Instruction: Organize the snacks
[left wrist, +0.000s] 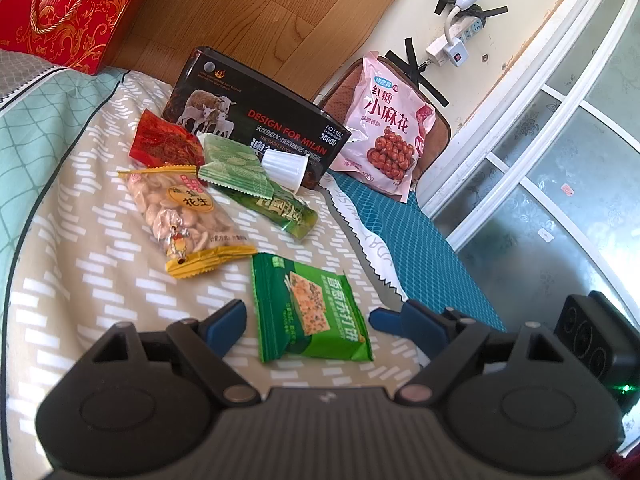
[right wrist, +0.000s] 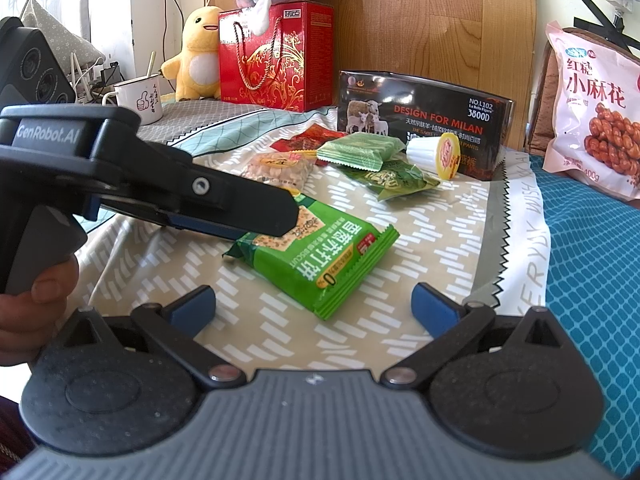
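Both tools stood wide with nothing gripped: the left tool (left wrist: 306, 316) straddled the green biscuit packet (left wrist: 310, 312) lying on the patterned bed cover (left wrist: 80, 264), its pads clear of it, while the right tool (right wrist: 314, 306) hovered just short of that packet.

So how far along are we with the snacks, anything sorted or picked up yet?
Nothing looks sorted yet. The peanut bag, red packet, two green packets and jelly cup lie loose by the black box. In hand: nothing, though the left gripper, jaws open, straddles the green cracker pack. The right gripper is open too. All of it is left.
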Motion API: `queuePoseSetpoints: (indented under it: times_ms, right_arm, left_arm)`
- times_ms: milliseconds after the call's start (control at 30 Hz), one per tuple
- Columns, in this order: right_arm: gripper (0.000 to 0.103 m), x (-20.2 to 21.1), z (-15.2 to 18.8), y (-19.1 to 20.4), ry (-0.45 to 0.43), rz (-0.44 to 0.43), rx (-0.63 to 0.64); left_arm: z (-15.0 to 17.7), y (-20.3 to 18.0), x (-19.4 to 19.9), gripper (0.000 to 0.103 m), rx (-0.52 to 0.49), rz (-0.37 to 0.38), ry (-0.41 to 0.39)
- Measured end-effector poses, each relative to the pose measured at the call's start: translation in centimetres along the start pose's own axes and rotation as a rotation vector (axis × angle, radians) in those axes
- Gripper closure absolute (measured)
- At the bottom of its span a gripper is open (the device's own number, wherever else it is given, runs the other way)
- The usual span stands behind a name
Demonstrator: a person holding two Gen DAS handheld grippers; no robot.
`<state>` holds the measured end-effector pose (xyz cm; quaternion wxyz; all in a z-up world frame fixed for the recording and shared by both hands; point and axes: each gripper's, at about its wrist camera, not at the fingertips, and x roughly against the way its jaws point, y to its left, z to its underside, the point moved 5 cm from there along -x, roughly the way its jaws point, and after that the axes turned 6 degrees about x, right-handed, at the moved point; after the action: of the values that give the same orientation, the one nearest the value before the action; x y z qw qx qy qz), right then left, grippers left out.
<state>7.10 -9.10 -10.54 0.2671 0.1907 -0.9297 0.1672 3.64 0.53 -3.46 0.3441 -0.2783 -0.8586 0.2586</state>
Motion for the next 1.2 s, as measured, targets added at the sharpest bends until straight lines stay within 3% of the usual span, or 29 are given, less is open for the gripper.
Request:
queuePoseSetpoints:
  times_ms: [1200]
  right_arm:
    - [0.000,0.07,0.04,0.11,-0.006,-0.004,-0.006]
  left_arm:
    - [-0.03,0.16,0.23,0.015,0.015,0.003,-0.008]
